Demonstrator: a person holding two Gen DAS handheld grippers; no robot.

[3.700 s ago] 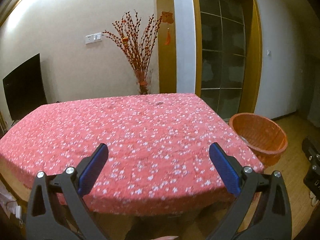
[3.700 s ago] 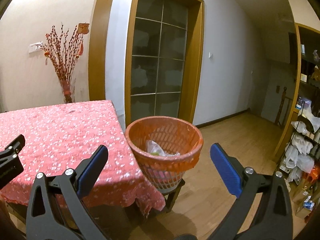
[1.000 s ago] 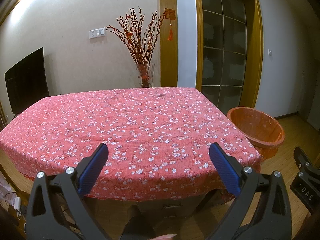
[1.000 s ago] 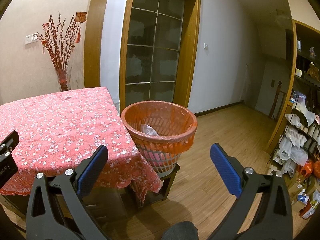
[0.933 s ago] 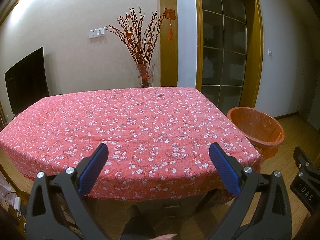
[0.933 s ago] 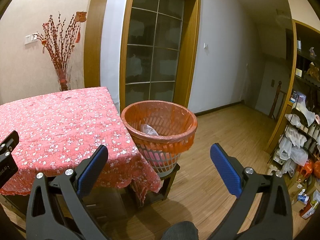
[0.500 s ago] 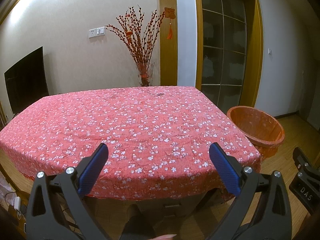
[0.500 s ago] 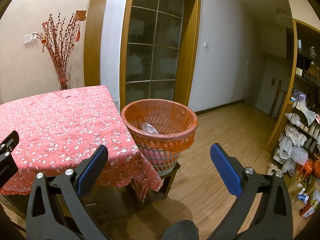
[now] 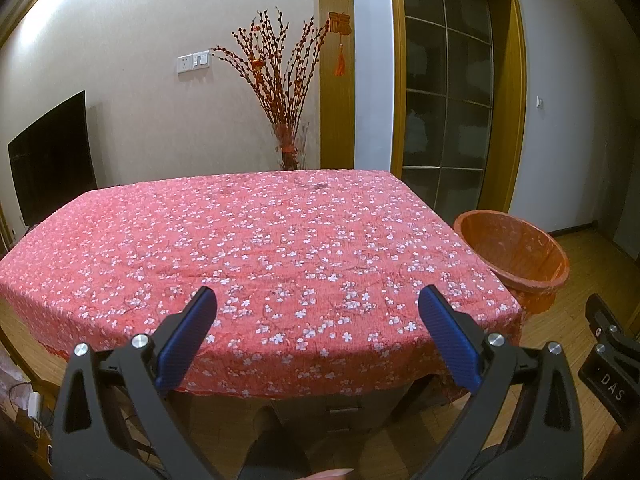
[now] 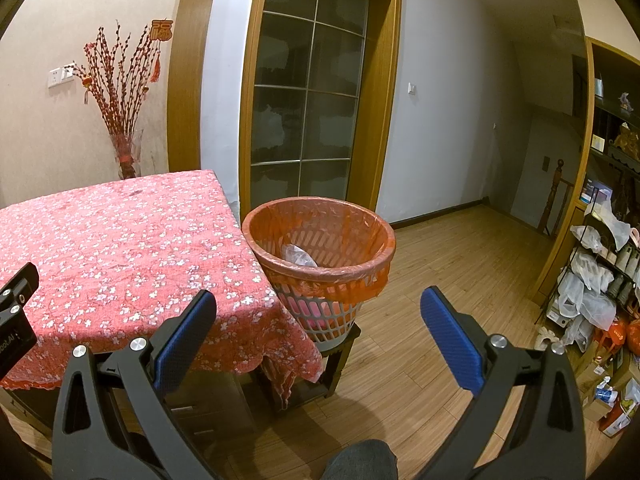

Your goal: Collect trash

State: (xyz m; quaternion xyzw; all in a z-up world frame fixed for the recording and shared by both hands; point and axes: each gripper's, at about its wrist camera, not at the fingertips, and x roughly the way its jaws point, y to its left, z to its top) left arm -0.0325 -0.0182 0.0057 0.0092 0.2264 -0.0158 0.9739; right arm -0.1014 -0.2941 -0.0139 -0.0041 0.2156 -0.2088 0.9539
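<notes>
A waste basket with an orange liner (image 10: 320, 240) stands on a low stool at the table's right end; a clear plastic scrap (image 10: 298, 256) lies inside it. The basket also shows in the left wrist view (image 9: 516, 248). The table has a red flowered cloth (image 9: 256, 236) with no loose trash on it. My left gripper (image 9: 318, 312) is open and empty, held before the table's near edge. My right gripper (image 10: 318, 312) is open and empty, held back from the basket and above the floor.
A vase of red twigs (image 9: 288, 152) stands behind the table's far edge. A TV (image 9: 52, 156) is at the left wall. A glass door (image 10: 308, 120) is behind the basket. A rack with bags and bottles (image 10: 600, 280) stands at the right.
Over the last seconds both grippers drew back from the table and basket, so both look farther off. In the last second almost nothing has moved. Both grippers stayed open.
</notes>
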